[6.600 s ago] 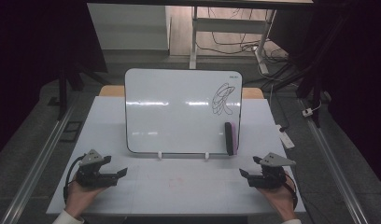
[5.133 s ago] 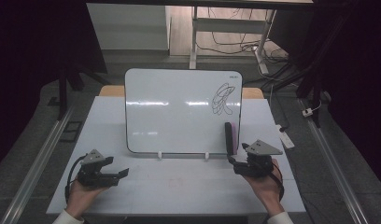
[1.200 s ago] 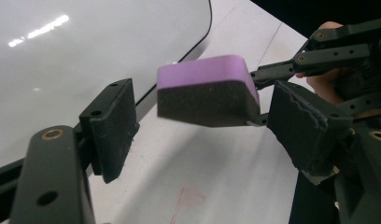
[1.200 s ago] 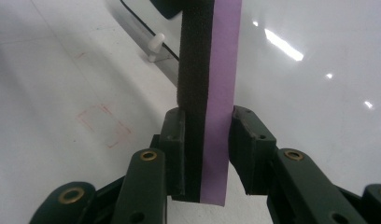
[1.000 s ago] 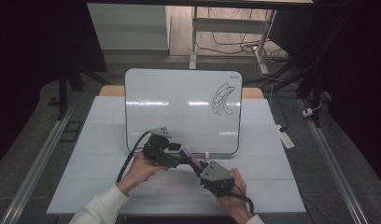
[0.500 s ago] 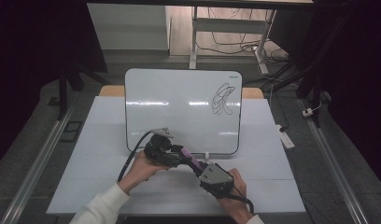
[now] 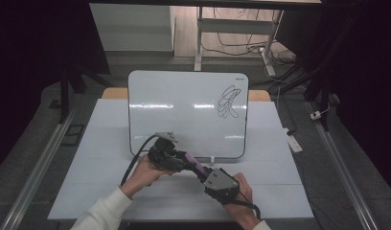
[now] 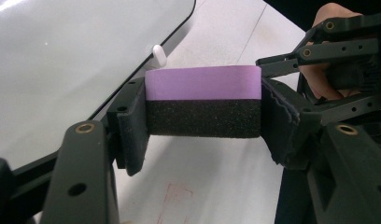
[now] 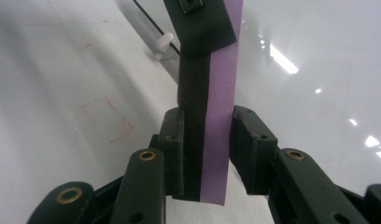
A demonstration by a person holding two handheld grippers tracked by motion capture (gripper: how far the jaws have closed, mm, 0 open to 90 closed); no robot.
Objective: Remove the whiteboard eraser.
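Left gripper [image 7: 177,160] first: its jaws are clamped across the width of the eraser [image 7: 192,165], pads pressed on both short sides, purple face up and black felt below, as my left gripper view shows [image 8: 202,108]. Seconds ago this gripper sat idle at the table's left edge and the eraser stood against the whiteboard [image 7: 184,110] on the right; now both hands meet at centre, just in front of the board's lower edge. To the right, my right gripper [image 7: 208,175] holds the eraser's other end, though its right jaw looks slightly off the purple side [image 9: 212,140], so the grip seems to be loosening. I judge this a hand-over from right to left, nearly done. Farther right, the scribble [image 7: 228,101] on the board is untouched, probably the eraser's target.
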